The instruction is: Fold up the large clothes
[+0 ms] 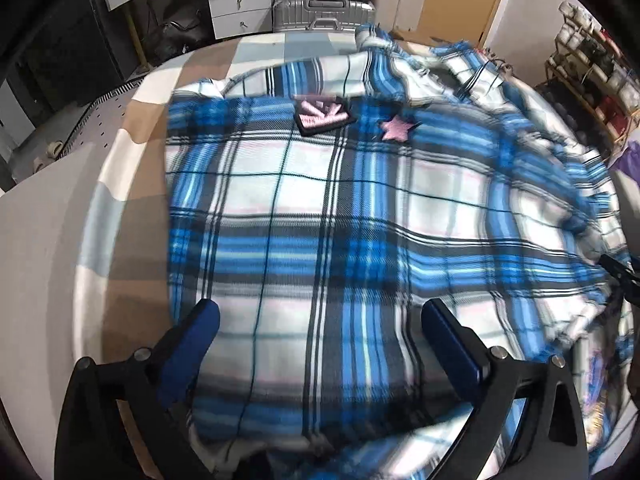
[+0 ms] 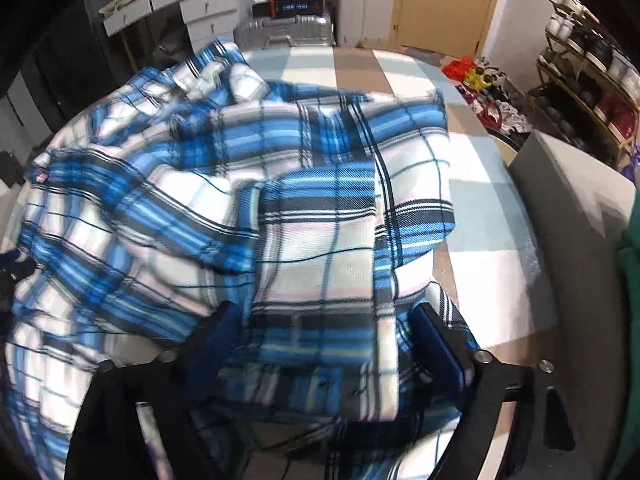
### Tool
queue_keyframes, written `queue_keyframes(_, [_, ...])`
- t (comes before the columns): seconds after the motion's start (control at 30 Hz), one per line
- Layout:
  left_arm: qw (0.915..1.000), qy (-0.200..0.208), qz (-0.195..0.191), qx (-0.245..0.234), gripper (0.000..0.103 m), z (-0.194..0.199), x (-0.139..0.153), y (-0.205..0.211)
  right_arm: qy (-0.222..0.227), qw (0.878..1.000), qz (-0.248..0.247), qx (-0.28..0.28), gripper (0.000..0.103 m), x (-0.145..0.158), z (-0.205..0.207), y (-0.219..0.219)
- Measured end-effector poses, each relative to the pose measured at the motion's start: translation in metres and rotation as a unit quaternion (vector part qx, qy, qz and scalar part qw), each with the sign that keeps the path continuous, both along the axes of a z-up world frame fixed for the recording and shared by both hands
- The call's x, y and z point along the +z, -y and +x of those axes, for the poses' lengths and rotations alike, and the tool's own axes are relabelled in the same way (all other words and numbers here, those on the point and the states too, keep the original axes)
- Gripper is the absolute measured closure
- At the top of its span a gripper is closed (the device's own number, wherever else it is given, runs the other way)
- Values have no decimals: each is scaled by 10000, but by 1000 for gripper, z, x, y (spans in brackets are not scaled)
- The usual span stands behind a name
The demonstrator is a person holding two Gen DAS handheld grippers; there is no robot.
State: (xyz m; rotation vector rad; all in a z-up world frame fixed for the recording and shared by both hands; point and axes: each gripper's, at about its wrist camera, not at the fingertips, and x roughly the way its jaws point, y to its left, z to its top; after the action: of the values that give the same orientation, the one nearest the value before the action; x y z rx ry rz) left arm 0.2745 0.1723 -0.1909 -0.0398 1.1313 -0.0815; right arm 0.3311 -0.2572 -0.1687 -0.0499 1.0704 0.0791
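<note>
Spread over most of a round table (image 1: 120, 184) with a beige, white and pale-blue checked cover: a large blue, white and black plaid shirt (image 1: 320, 208). On its left half, flat and fairly smooth, reaching almost to the table's near edge. On its right half, bunched into loose folds and ridges (image 2: 224, 184), with one layer turned over near the middle of the table. Beyond the table's far edge: a white drawer unit (image 1: 236, 4), a silver suitcase (image 1: 320, 16) and a wooden door (image 2: 448, 4). Off the table's right side: a shelf rack (image 2: 592, 92).

Above the shirt's smooth part, near the table's near edge: the left gripper (image 1: 320, 332), blue fingers (image 1: 196, 336) spread wide, nothing pinched, cloth lying loose beneath. Over the rumpled part: the right gripper (image 2: 324, 344), fingers (image 2: 436, 344) also set wide, a fold of plaid lying between them; hard to tell whether the pads press on it.

Toward the table's far side, on the shirt: a black-and-pink patch (image 1: 322, 114) and, just beside it, a small pink star (image 1: 394, 128).
</note>
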Motion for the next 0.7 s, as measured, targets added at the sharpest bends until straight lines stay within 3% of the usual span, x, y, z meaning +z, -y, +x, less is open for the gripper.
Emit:
queue_keyframes(0.07, [9998,-68,-102,-186,4,-6,12,12,203,9993,325,37,17,16,-8,-1])
queue_keyframes(0.13, [9989,-287,134,-356,4,-10,3,19,159,9988,426,185,13,26,-15,-6])
queue_keyframes(0.27, [9988,-220,145,-414,1,-9,-10,17,-44,9981,-388,466,11,6,-19,-30])
queue_keyframes(0.37, [9981,-453,104,-402,2,-6,-8,17,-249,9989,-180,360,5,-8,-17,-24])
queue_keyframes(0.4, [9974,-567,-22,-451,2,-1,-4,17,-430,9984,-136,336,9,-6,-15,-22])
queue_keyframes(0.47, [9964,-561,-269,-574,2,15,13,16,-346,9986,51,391,20,13,-16,-21])
queue_keyframes(0.6, [9977,34,-394,-550,2,57,74,20,347,9935,993,444,17,85,-3,-18])
queue_keyframes(0.7, [9984,115,-309,-455,2,117,97,33,457,9860,1527,484,13,129,29,-21])
